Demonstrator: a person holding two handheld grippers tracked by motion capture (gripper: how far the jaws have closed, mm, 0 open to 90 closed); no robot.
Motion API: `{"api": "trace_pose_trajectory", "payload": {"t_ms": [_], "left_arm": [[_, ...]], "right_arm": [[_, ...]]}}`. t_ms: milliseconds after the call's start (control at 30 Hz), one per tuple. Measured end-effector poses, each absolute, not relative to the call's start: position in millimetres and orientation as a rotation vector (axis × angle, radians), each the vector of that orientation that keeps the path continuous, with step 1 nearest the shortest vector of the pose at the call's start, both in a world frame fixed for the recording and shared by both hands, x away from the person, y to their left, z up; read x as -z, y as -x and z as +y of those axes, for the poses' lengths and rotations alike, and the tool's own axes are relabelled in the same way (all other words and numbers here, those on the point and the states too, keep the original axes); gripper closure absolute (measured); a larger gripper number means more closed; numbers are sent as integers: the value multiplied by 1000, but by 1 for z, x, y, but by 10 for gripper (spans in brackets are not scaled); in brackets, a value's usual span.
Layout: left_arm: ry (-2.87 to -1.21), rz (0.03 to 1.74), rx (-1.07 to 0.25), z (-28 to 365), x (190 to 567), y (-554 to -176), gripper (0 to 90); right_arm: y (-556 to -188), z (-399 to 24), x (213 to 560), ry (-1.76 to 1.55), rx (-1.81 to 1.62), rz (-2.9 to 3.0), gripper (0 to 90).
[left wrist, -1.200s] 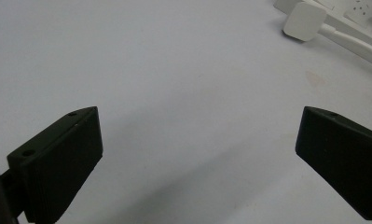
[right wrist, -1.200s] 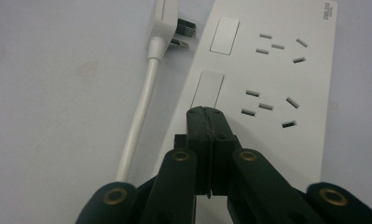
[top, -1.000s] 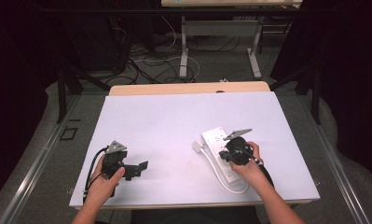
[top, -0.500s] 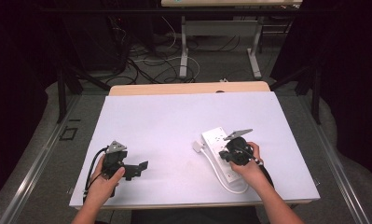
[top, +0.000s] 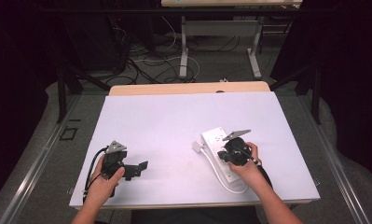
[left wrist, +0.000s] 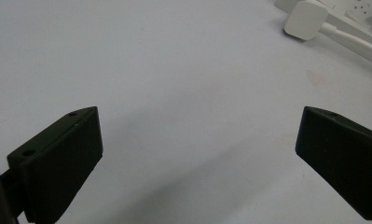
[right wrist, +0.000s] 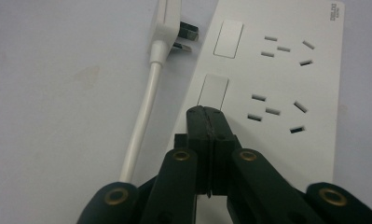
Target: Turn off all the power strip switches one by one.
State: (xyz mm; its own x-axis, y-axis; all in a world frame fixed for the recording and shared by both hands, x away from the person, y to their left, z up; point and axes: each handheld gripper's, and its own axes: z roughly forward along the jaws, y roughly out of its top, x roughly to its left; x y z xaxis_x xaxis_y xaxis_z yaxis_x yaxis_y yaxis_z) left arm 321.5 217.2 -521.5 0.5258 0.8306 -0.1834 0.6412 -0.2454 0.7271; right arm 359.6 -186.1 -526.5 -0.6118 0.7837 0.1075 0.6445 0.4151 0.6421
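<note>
A white power strip lies on the right half of the white table, its cable looping toward the front edge. Its white plug lies loose beside the strip's left side, prongs pointing at it. In the right gripper view the strip has two rocker switches and two socket groups. My right gripper is shut with nothing between its jaws, tips just below the nearer switch. My left gripper rests at the front left, open, jaws wide apart over bare table.
The plug and cable show at the top right of the left gripper view. Beyond the table's far edge stand desk legs and floor cables. A metal rail runs along the left.
</note>
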Motion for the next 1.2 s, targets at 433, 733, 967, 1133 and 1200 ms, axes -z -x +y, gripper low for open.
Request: {"api": "trace_pose_trajectory", "payload": {"t_ms": [433, 733, 967, 1133, 1200], "left_arm": [[-1983, 1199, -305, 217, 522, -322, 6], [-1985, 1199, -303, 217, 522, -322, 6], [-1989, 1192, -308, 218, 522, -322, 6], [-1990, 1192, -308, 218, 522, -322, 6], [-1989, 1190, -308, 218, 522, -322, 6]], "right_arm": [[-360, -184, 525, -1267, -953, 2463, 900], [-363, -183, 520, -1270, -974, 2449, 900], [-368, -180, 515, -1224, -974, 2466, 900], [-373, -177, 513, -1244, -976, 2458, 900], [-376, -175, 513, -1251, -961, 2452, 900]]}}
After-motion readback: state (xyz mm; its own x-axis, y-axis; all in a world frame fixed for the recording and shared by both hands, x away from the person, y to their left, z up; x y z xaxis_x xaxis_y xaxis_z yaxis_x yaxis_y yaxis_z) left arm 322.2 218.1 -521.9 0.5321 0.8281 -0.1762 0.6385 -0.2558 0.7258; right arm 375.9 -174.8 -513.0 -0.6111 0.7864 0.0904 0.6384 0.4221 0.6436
